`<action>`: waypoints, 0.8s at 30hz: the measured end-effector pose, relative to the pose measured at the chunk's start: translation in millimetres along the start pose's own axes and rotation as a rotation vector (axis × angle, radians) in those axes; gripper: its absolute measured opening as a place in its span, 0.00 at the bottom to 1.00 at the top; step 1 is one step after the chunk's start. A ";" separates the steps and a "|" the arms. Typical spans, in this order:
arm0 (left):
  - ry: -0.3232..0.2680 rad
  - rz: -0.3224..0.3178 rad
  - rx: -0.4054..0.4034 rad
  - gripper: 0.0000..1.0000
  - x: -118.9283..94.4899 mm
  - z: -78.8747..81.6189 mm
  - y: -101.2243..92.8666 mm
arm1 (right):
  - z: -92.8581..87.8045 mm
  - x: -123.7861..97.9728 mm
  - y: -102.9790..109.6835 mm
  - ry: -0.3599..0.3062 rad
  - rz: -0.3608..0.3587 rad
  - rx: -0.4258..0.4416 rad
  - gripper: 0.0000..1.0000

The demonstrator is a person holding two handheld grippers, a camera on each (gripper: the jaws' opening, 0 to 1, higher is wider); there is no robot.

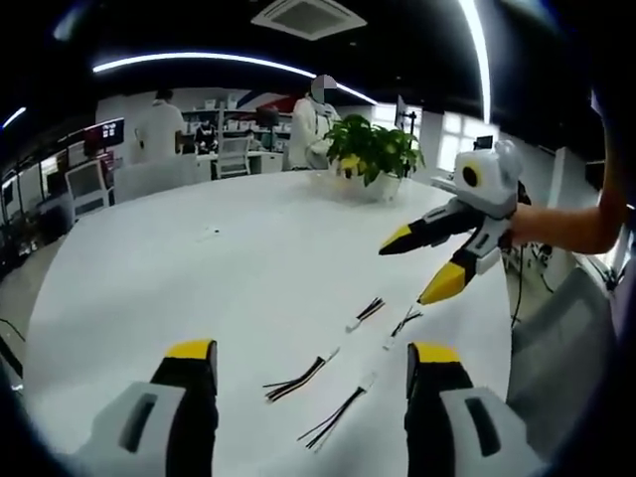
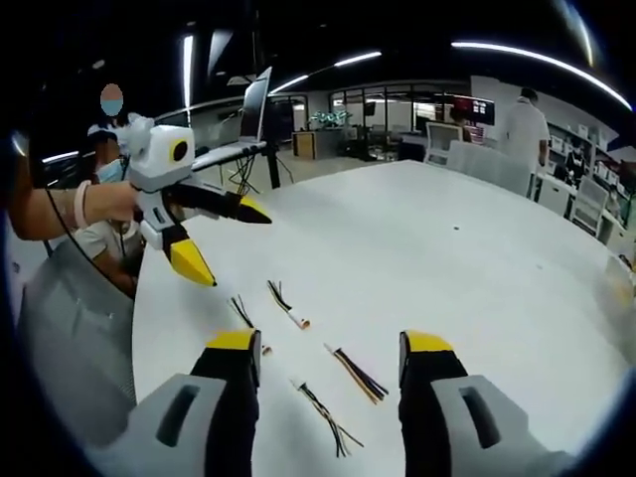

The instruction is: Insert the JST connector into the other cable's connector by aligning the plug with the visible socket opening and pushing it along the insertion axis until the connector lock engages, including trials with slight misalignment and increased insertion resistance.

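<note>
Both claws (image 1: 310,363) (image 2: 331,350) are hovering agape over thin multicoloured cables (image 1: 295,380) with small white connectors (image 1: 352,324), lying loose on the white worktop (image 1: 199,268).

Both tongs (image 1: 310,363) (image 2: 330,353) wide apart, empty, aloft.

Long ceiling light strips (image 1: 199,60) glare as blown-out white arcs in both views, bent by heavy fisheye distortion that curves straight lines near the edges. The white table (image 1: 248,268) reflects their light evenly and brightly, with only faint, soft shadows under the thin cables (image 1: 298,378), while the office behind stays dimmer. Both views are slightly soft, the far desks and people blurred, and windows (image 1: 452,134) wash out to white.
</note>
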State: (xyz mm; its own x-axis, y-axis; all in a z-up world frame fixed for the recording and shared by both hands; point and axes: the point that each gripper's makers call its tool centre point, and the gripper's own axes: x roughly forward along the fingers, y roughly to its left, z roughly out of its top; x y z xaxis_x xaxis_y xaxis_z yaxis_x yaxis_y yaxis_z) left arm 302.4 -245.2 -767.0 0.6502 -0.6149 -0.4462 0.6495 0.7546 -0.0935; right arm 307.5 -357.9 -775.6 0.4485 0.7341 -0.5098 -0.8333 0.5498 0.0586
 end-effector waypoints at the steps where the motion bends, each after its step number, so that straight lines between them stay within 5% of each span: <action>1: -0.006 0.000 -0.001 0.74 0.9 0.9 0.3 | 0.0 0.9 0.0 -0.002 0.003 0.000 0.53; 24: 0.011 -0.045 -0.009 0.64 23.4 -8.6 0.1 | -16.0 17.7 -7.1 0.033 0.030 0.003 0.44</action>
State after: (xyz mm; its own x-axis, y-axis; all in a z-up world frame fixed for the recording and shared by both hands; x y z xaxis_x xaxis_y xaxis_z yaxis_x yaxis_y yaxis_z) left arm 314.3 -257.6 -785.1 0.6161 -0.6455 -0.4514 0.6742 0.7285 -0.1215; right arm 316.1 -355.2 -798.8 0.4126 0.7369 -0.5355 -0.8452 0.5289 0.0766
